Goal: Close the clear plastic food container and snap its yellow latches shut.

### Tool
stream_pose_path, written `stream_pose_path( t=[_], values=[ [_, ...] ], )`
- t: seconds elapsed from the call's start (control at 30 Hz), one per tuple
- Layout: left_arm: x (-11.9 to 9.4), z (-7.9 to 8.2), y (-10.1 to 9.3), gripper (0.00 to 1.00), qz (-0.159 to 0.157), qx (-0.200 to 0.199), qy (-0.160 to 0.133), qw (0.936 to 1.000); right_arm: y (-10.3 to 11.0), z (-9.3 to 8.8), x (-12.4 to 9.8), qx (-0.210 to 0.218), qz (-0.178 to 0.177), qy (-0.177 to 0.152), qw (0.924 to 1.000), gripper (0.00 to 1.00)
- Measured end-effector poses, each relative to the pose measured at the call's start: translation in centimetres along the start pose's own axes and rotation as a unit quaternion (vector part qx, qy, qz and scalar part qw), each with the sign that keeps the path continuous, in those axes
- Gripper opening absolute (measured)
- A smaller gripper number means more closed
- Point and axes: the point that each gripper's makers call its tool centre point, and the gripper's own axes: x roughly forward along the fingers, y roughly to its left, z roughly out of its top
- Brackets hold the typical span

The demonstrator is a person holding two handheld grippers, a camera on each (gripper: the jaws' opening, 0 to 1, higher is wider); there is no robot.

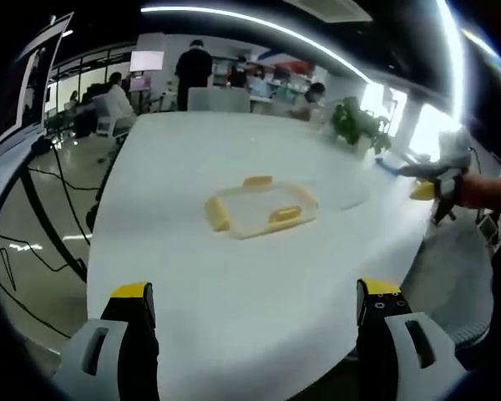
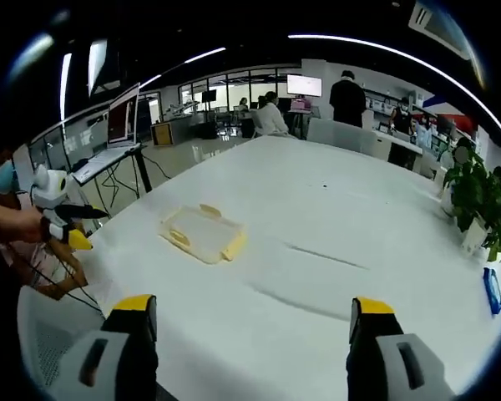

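Both tools, left tool (image 1: 255,309) and right tool (image 2: 250,322), hang with jaws apart, well short of the container (image 1: 259,210). Pressing 1 yellow latch (image 1: 285,215) alone could slide it across the smooth bench (image 1: 234,284).

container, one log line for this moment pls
phase: approach | container: on table, untouched | left tongs: open, apart from it | right tongs: open, apart from it

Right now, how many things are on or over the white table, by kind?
Container: 1
Yellow latches on it: 4
Potted plant: 1
Hand-held grippers: 2, left and right, both open
Blue item near the table edge: 1
Total: 9
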Motion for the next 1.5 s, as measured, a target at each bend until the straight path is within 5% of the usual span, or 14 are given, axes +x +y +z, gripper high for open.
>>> stream_pose_path(
  t=[0.4, 0.73, 1.1, 1.23, 1.5],
  values=[
    [1.5, 0.0, 1.6, 0.99, -0.013, 0.007, 0.018, 0.9997, 0.6, -0.5, 1.1, -0.003, 0.005, 0.019, 0.9998, 0.96],
    [2.9, 1.8, 4.1, 0.99, -0.017, 0.06, 0.026, 0.9977, 1.2, 1.2, 3.2, -0.045, 0.026, 0.03, 0.9982, 0.96],
    [4.1, 2.3, 4.6, 0.99, -0.03, 0.107, 0.047, 0.9927, 1.3, 1.8, 5.2, -0.088, 0.051, 0.046, 0.9938, 0.95],
    [4.8, 2.6, 4.4, 0.99, -0.042, 0.124, 0.055, 0.9899, 1.2, 2.2, 5.8, -0.141, 0.069, 0.057, 0.986, 0.9],
    [6.4, 4.4, 3.7, 0.99, -0.071, 0.162, 0.057, 0.9826, 0.9, 2.6, 7.2, -0.167, 0.098, 0.067, 0.9788, 0.9]
  ],
)
